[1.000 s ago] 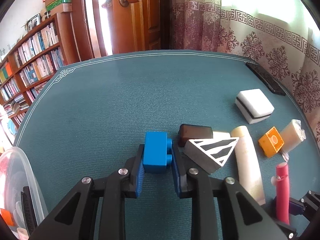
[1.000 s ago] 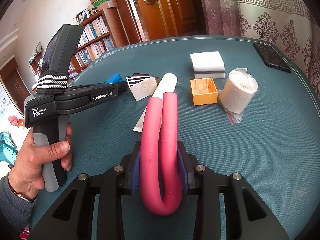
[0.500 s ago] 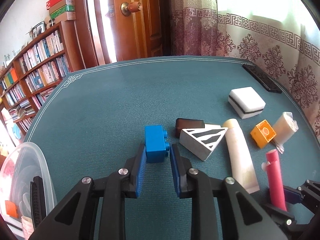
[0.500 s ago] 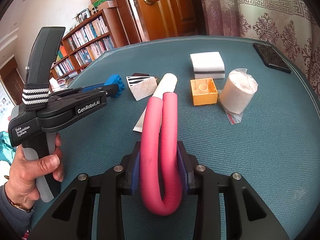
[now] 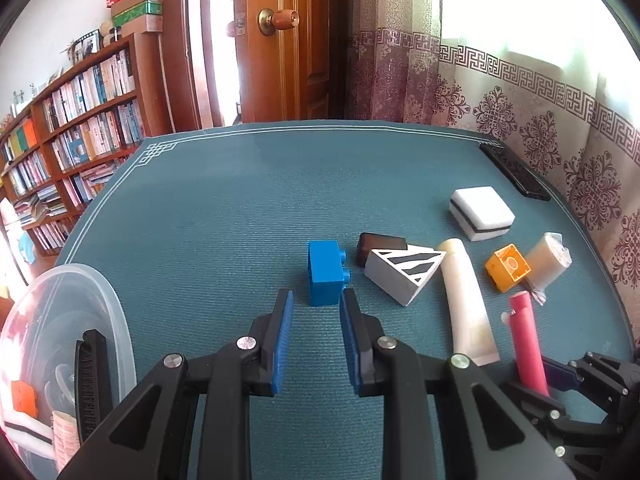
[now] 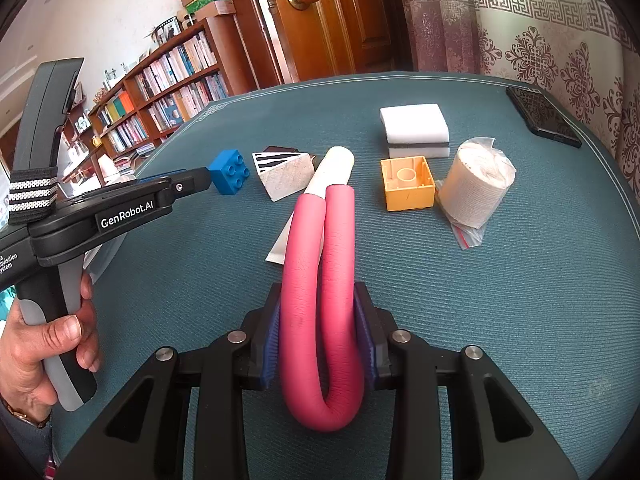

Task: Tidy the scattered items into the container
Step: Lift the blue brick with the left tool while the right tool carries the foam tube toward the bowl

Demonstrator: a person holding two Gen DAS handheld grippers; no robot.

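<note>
Two toy bricks are counted on the teal mat: one blue brick [image 5: 326, 273] at centre frame, one orange brick [image 6: 407, 184] to its right. The left gripper [image 5: 315, 328] is held open just short of the blue one; "GenRobot.AI" is read on its side. One folded pink foam tube [image 6: 320, 312] is clamped in the right gripper [image 6: 317, 334]. The clear container [image 5: 60, 344] sits lower left.

Beyond the finger tips, a wooden door [image 5: 288, 40] with a round brass knob [image 5: 276, 20] stood shut. Off to the left ran a packed bookshelf [image 5: 72, 128], boxes [image 5: 136, 4] stacked on top. To the right hung patterned curtains [image 5: 560, 128]; a black phone [image 6: 544, 116] lay far right on the teal mat [image 5: 224, 208].
</note>
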